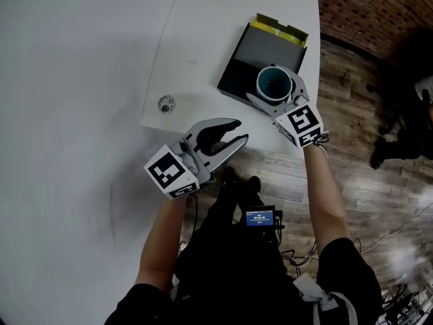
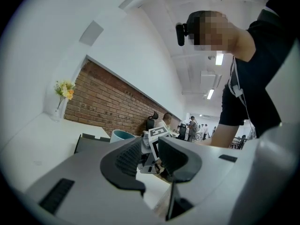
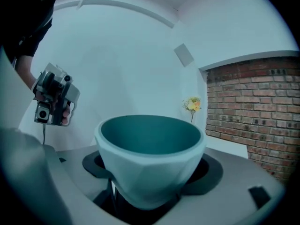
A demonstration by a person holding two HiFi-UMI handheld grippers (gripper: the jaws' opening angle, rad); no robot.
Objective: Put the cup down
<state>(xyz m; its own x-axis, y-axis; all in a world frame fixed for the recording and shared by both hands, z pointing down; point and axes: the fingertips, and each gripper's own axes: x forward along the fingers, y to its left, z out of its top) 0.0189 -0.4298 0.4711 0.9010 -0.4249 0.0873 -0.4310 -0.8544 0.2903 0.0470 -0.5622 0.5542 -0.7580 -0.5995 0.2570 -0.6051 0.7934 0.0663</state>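
A teal cup [image 1: 274, 84] stands upright between the jaws of my right gripper [image 1: 276, 91], which is shut on it. It is held over the near corner of a black box [image 1: 254, 53] on the white table [image 1: 81, 59]. In the right gripper view the cup [image 3: 152, 149] fills the gap between the dark pads [image 3: 213, 170]; whether its base touches the box is hidden. My left gripper [image 1: 241, 131] hangs at the table's front edge, to the left of the cup, open and empty. From the left gripper [image 2: 147, 149] the cup [image 2: 122, 135] shows beyond the jaws.
The black box has a yellow flap [image 1: 281, 29] at its far end. A small round fitting [image 1: 166, 103] sits in the table near its edge. A vase of flowers [image 2: 63, 95] stands far back. Wooden floor [image 1: 365, 181] lies right of the table.
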